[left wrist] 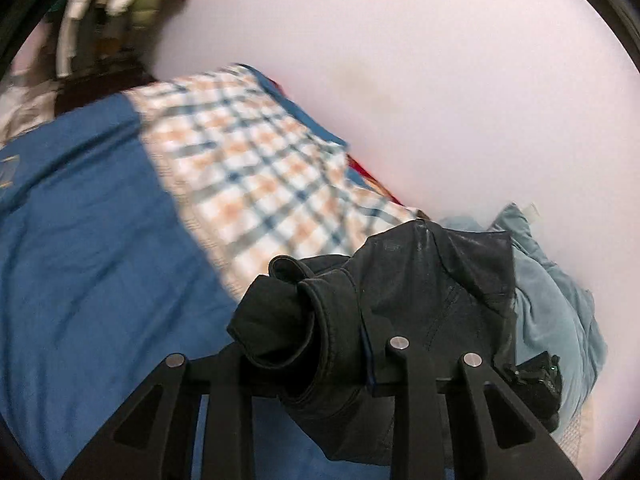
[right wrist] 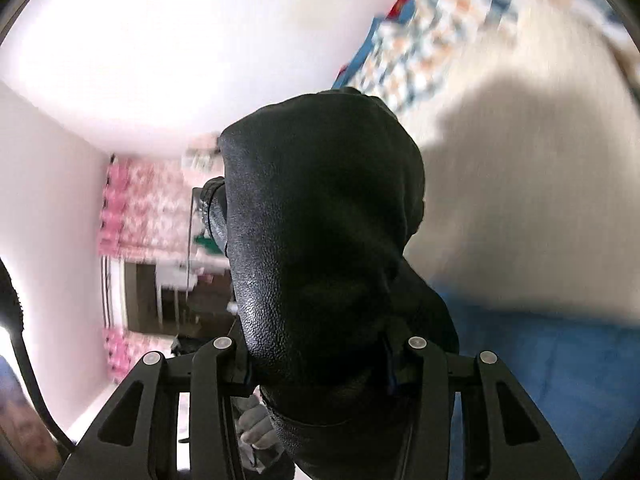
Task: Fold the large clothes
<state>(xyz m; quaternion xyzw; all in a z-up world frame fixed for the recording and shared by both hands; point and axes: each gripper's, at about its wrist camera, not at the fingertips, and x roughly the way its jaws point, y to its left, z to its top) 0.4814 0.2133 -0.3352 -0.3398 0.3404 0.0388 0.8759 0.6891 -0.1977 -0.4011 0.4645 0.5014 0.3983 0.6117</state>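
Observation:
A black leather jacket (left wrist: 420,280) is held up over the bed. My left gripper (left wrist: 316,364) is shut on a rolled sleeve cuff (left wrist: 280,312) of the jacket, with the rest of the jacket hanging to the right. My right gripper (right wrist: 320,364) is shut on another bunched part of the black jacket (right wrist: 320,220), which fills the middle of the right wrist view and hides the fingertips.
The bed has a blue sheet (left wrist: 88,240) and a checked blanket (left wrist: 260,168). A light blue garment (left wrist: 552,312) lies by the pale wall (left wrist: 440,60). Clothes hang at the far left (left wrist: 112,0). A pink floral curtain (right wrist: 136,208) and a window (right wrist: 160,296) show in the right wrist view.

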